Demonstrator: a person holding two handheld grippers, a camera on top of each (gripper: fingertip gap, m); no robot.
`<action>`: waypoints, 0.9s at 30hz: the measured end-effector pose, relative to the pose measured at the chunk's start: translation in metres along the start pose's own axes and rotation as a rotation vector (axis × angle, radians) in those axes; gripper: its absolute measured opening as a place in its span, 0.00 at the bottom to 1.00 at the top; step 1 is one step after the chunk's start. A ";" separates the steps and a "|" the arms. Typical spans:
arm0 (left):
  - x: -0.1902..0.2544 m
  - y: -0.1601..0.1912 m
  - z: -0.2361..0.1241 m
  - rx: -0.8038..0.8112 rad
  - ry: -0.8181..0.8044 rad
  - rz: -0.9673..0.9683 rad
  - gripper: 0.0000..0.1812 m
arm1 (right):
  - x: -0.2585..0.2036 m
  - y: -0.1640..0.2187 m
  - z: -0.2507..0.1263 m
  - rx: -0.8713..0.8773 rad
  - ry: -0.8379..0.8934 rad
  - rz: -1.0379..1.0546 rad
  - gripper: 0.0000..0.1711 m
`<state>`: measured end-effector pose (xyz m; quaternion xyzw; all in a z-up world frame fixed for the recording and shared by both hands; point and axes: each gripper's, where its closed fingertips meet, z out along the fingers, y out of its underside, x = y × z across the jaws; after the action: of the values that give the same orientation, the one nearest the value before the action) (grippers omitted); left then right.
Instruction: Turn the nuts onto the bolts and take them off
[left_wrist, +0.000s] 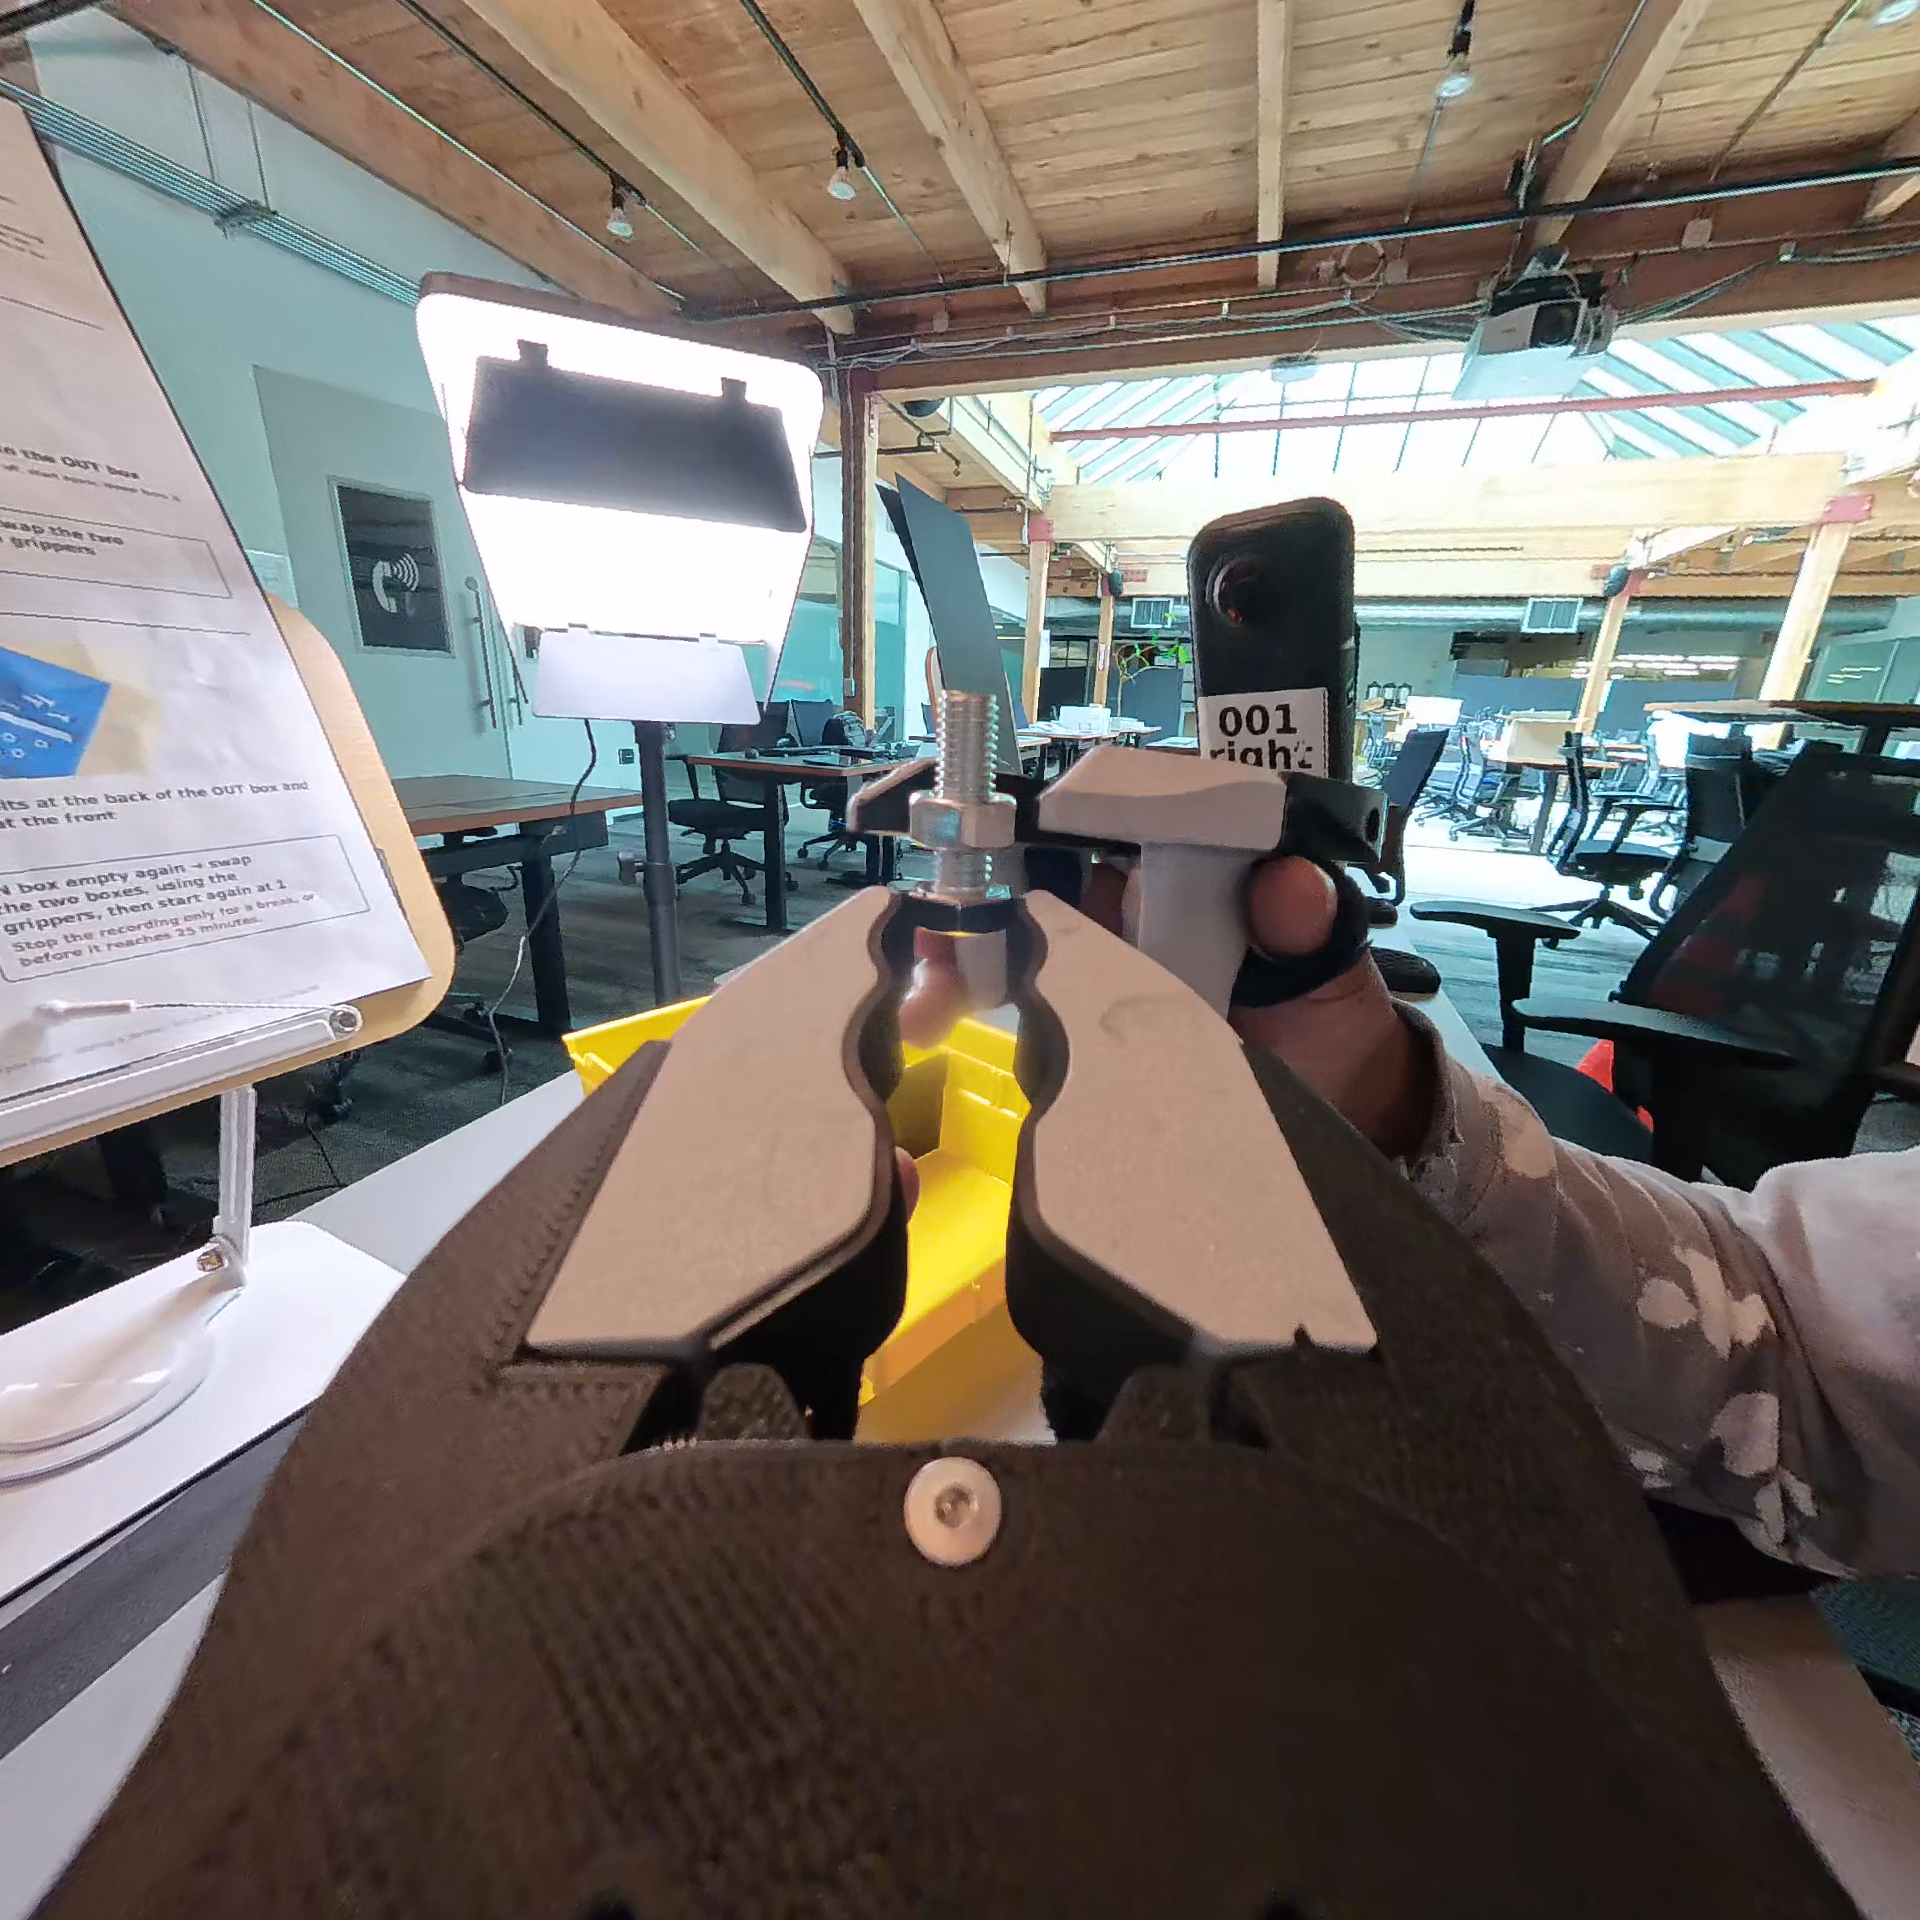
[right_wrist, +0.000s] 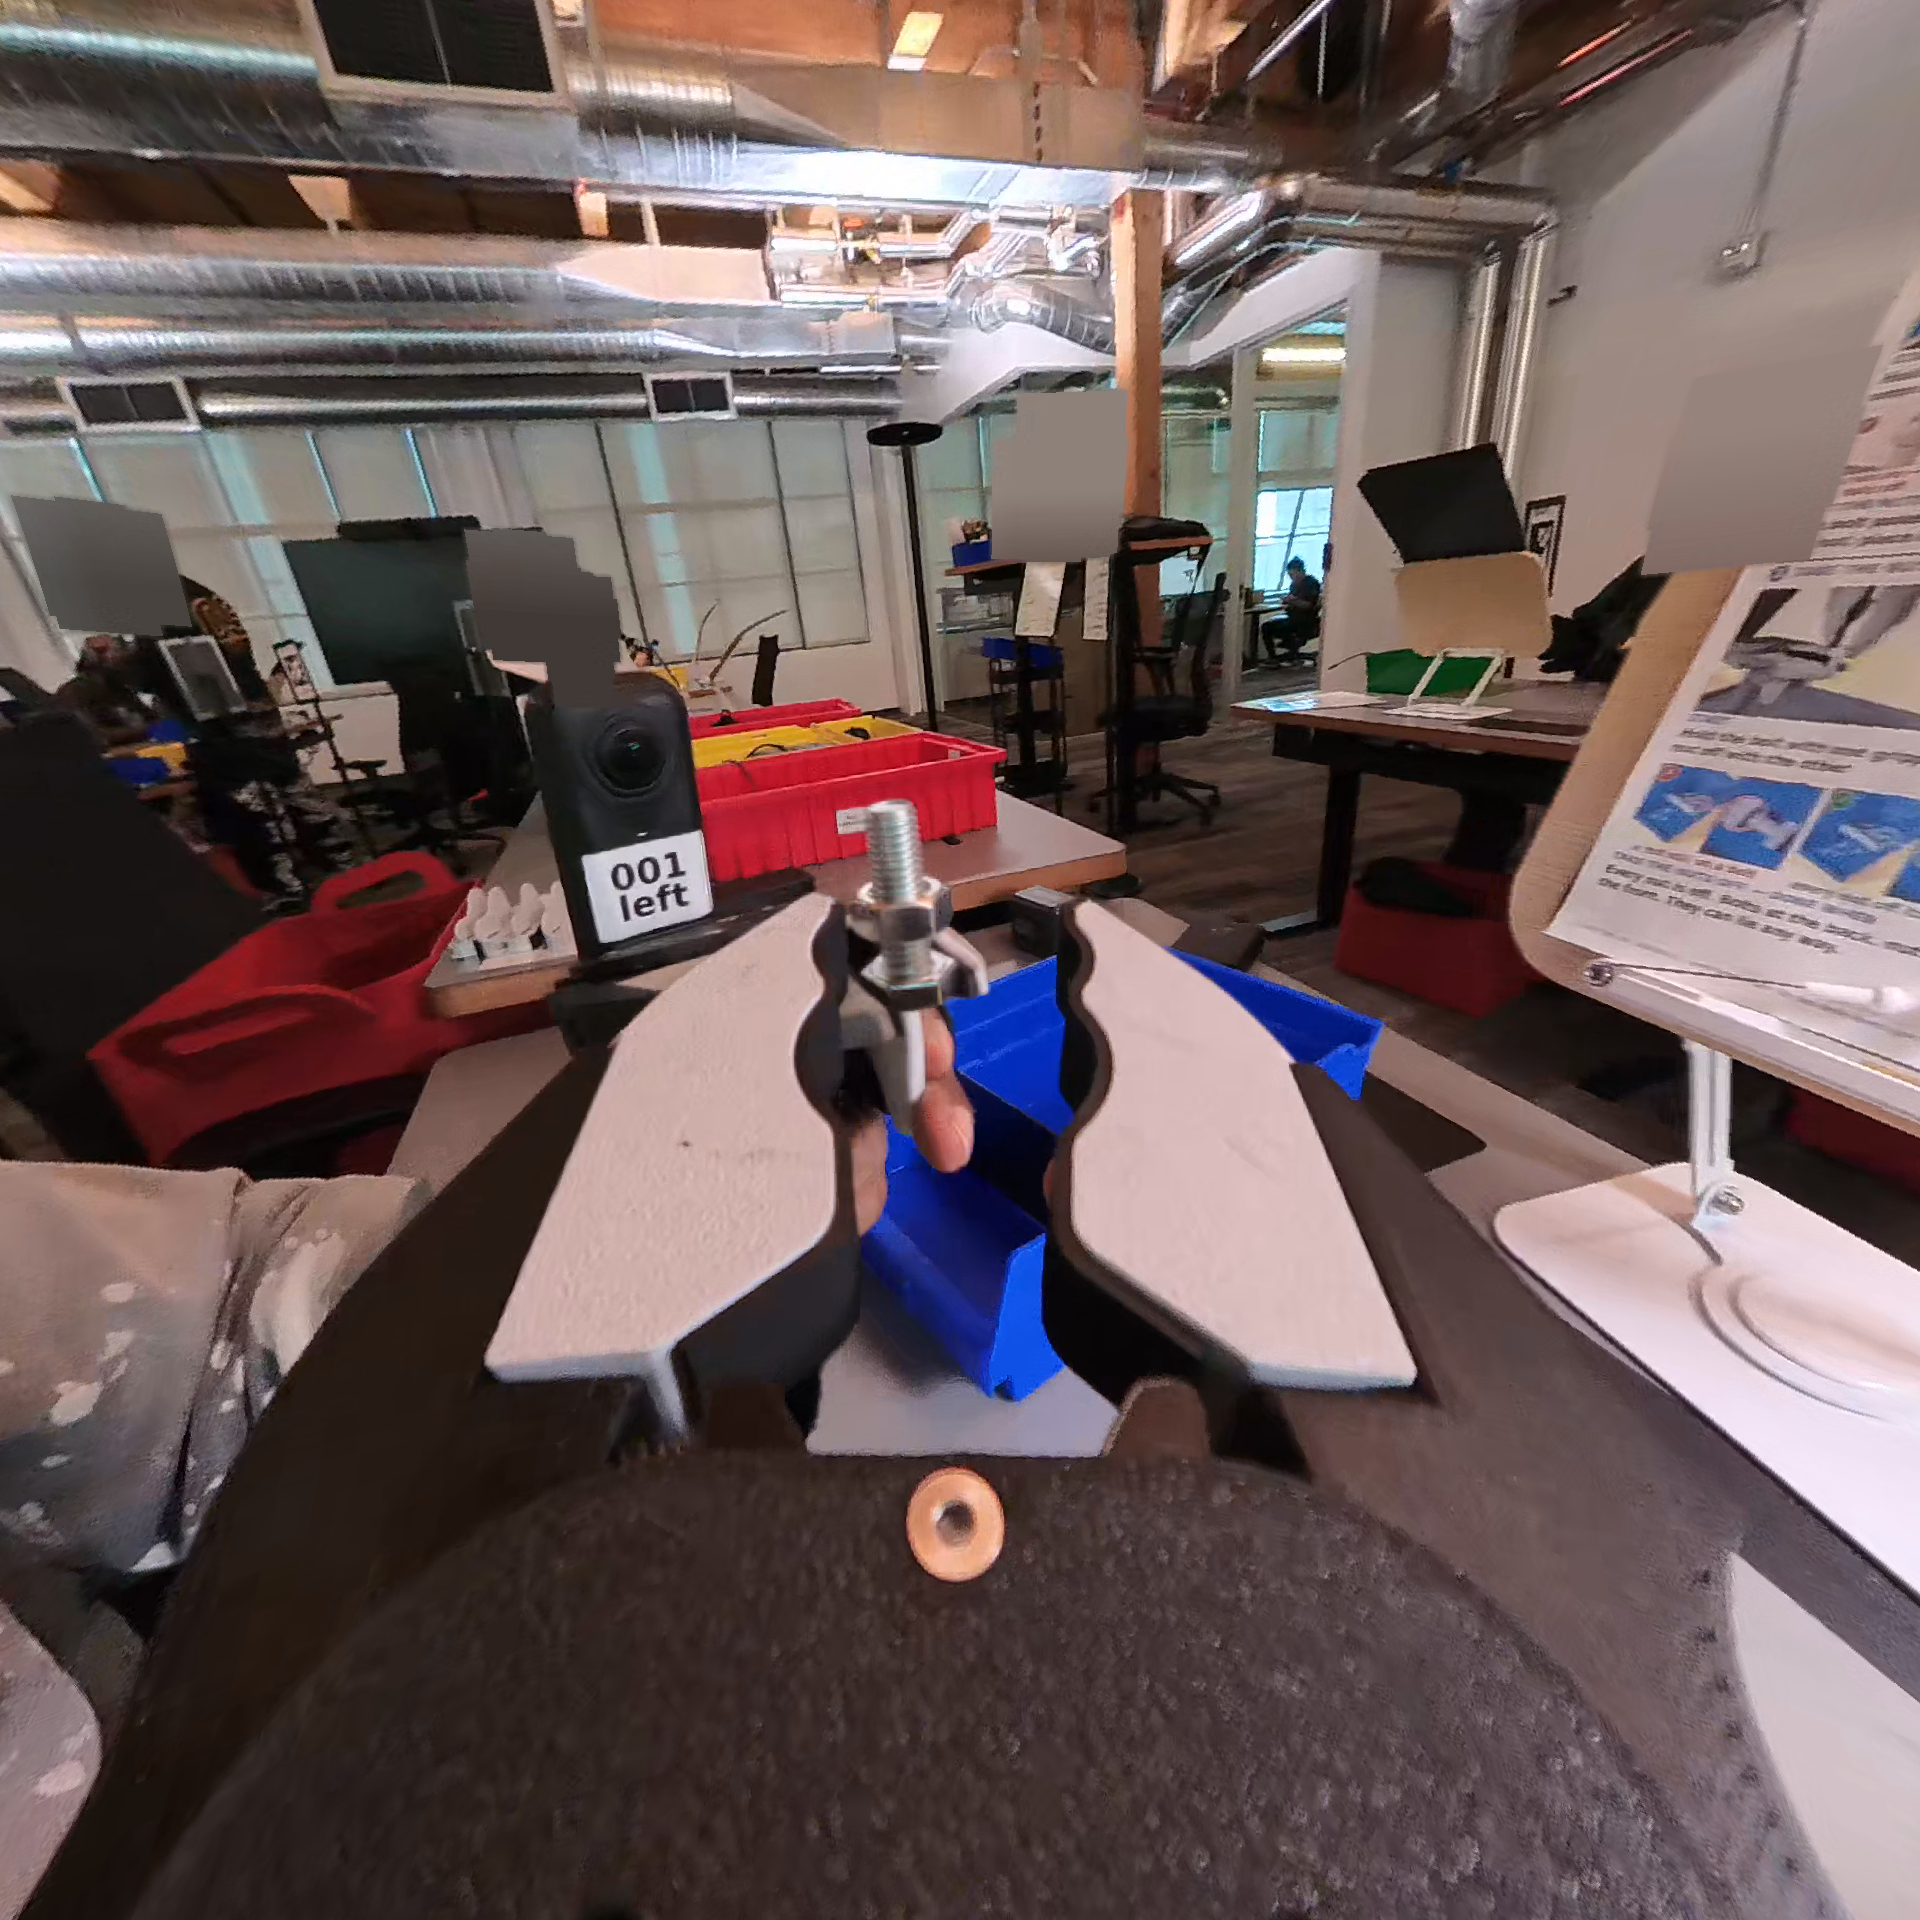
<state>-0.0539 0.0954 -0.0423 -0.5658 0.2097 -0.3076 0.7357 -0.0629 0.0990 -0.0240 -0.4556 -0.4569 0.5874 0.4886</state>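
Above the yellow bin (left_wrist: 935, 1226) in the open office, the bolt (left_wrist: 964, 821) stands upright, its head pinched by the left gripper (left_wrist: 961, 920), while the right gripper (right_wrist: 951, 935), spread, flanks the nut (right_wrist: 900, 906) just above.

We see a bolt (left_wrist: 964, 790) of bright, shiny metal with a ridged thread, and a nut (left_wrist: 958, 823) of the same glossy metal. Our left claw (left_wrist: 958, 914) has matt grey fingers (left_wrist: 727, 1132) with a grainy surface on ribbed black plastic. The yellow bin (left_wrist: 935, 1247) and blue bin (right_wrist: 966, 1268) look like smooth plastic. The sleeve (left_wrist: 1662, 1299) is mottled cloth.
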 end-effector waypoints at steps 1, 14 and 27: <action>0.002 0.001 0.001 -0.003 0.006 0.003 0.10 | -0.002 0.002 0.002 -0.008 0.000 -0.007 0.23; 0.002 0.001 0.001 -0.002 0.010 0.004 0.10 | -0.003 0.000 0.001 -0.001 -0.001 -0.018 0.24; 0.003 0.000 0.000 0.004 0.015 -0.005 0.10 | -0.002 -0.004 -0.002 0.011 -0.001 -0.002 0.24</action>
<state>-0.0514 0.0936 -0.0421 -0.5627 0.2132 -0.3140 0.7344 -0.0598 0.0980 -0.0200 -0.4521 -0.4542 0.5898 0.4914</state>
